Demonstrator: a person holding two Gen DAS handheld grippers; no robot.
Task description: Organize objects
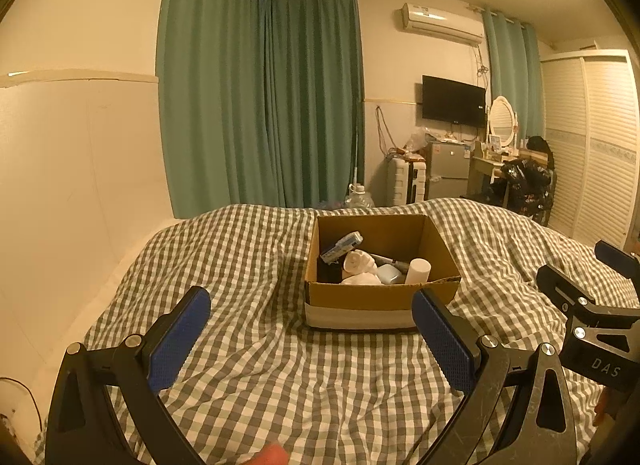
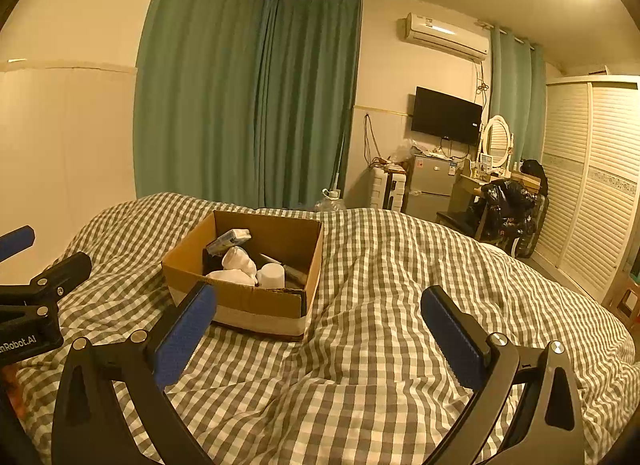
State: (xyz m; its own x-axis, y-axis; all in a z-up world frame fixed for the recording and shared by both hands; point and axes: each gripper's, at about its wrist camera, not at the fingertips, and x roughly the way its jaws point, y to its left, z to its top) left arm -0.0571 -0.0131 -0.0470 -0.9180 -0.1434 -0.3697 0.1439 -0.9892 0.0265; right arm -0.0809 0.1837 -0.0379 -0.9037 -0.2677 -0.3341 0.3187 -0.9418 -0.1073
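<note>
While grippers (image 1: 312,305) gape — box (image 1: 380,297) ahead.

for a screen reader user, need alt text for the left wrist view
An open left gripper hovers over a checked bed cover, facing a cardboard box holding white cloth, a white cylinder and small items. The right gripper shows at right.

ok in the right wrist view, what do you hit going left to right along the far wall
green curtain → white suitcase → small fridge → oval mirror → louvred wardrobe
</note>
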